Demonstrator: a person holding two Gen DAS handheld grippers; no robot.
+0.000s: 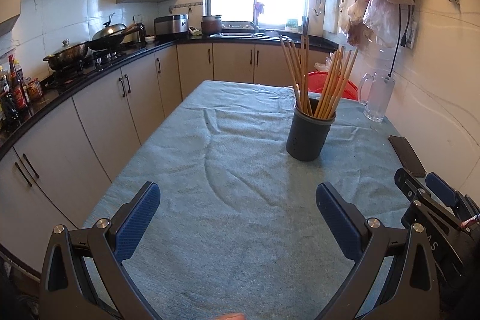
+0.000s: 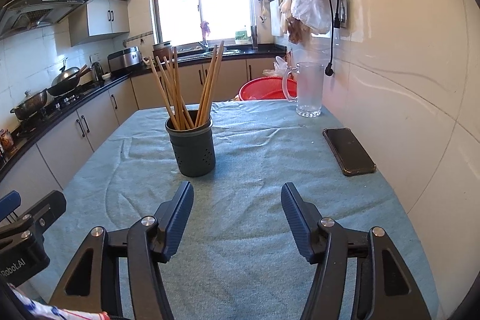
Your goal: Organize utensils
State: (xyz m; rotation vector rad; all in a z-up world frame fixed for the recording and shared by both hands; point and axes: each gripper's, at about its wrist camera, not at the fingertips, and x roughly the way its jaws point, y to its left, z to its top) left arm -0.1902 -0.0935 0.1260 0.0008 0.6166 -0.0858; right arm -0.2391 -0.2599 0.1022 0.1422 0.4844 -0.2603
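Right wrist view: our claws (image 2: 237, 215) (image 1: 238, 209) gape wide, empty; bumping the centre-frame holder (image 2: 192, 149) could spill chopsticks (image 2: 180, 89).

tablecloth (image 2: 240, 215): pale blue-green, plain, terry-like texture. utensil holder (image 2: 192, 152): dark grey, small dot perforations low on the wall. chopsticks (image 2: 177, 92): light tan wood, unpatterned. left gripper (image 1: 238, 191) and right gripper (image 2: 237, 191): black frames, silver pivot bolts, dark blue ribbed pads. phone (image 2: 349, 150): black. basket (image 2: 264, 87): red mesh. pitcher (image 2: 309, 89): clear glass.
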